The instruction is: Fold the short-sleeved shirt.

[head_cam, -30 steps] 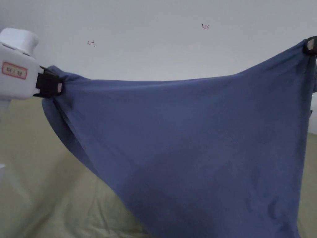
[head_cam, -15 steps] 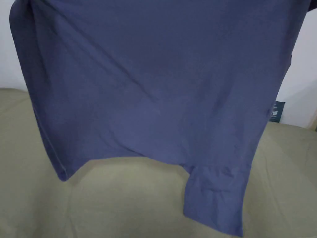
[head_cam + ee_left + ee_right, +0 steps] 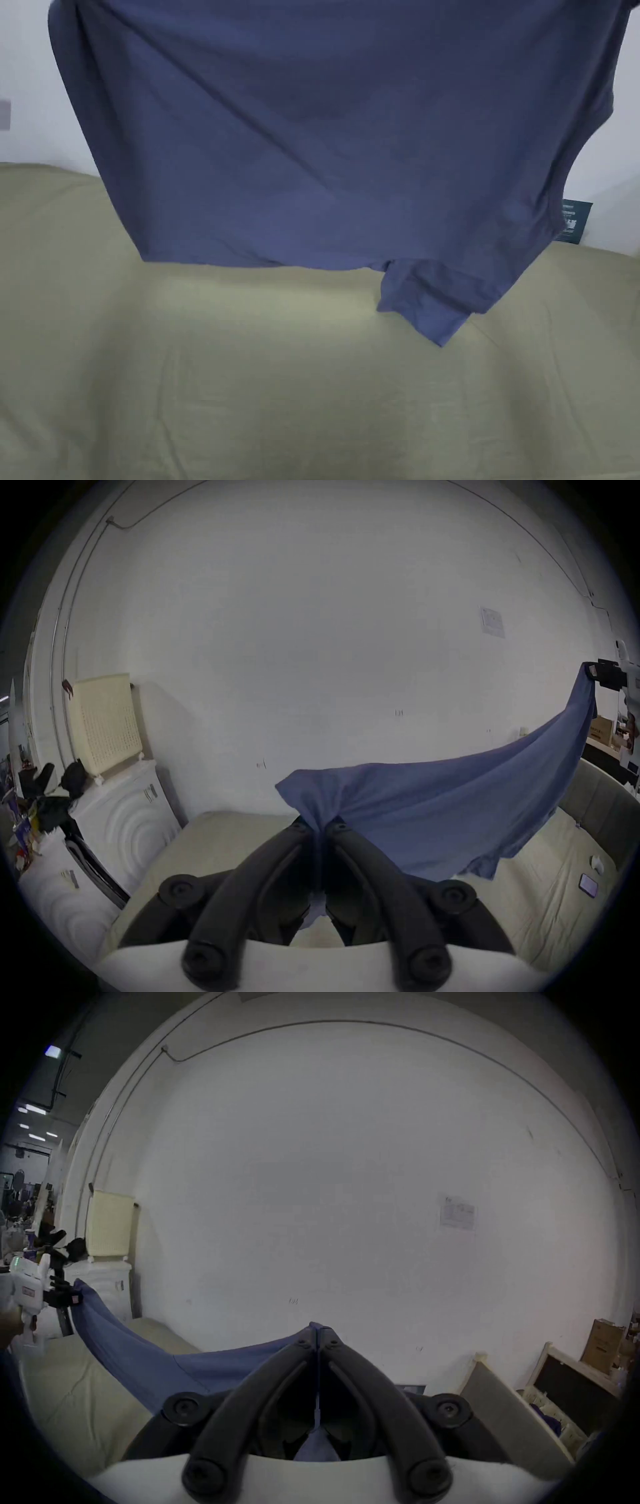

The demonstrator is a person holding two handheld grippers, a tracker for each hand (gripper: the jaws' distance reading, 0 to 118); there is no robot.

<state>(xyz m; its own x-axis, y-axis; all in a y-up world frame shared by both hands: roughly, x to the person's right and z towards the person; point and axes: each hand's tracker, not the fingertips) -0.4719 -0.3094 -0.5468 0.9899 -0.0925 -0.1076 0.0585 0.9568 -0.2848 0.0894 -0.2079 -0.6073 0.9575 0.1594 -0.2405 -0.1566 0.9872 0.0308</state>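
A blue short-sleeved shirt [image 3: 337, 137] hangs spread wide in the air above an olive-covered bed [image 3: 281, 387]. One sleeve [image 3: 431, 303] dangles at its lower right. In the left gripper view my left gripper [image 3: 320, 826] is shut on one upper corner of the shirt [image 3: 433, 812], with cloth bunched over the jaw tips. In the right gripper view my right gripper [image 3: 317, 1335] is shut on the opposite corner of the shirt [image 3: 156, 1359]. Each gripper also appears far off in the other's view: the right gripper [image 3: 594, 672] and the left gripper [image 3: 74, 1298], both clamping the cloth.
A white wall [image 3: 25, 75] stands behind the bed. White cabinets [image 3: 114, 830] with a cream basket on top are to the left. A phone [image 3: 588, 884] and a small white object lie on the bed. Boxes and frames [image 3: 568, 1376] lean at the right.
The head view has tilted down from the grippers to the shirt's hanging bottom and the bed. The shirt has risen; its hem and sleeve hang higher above the bed than half a second ago.
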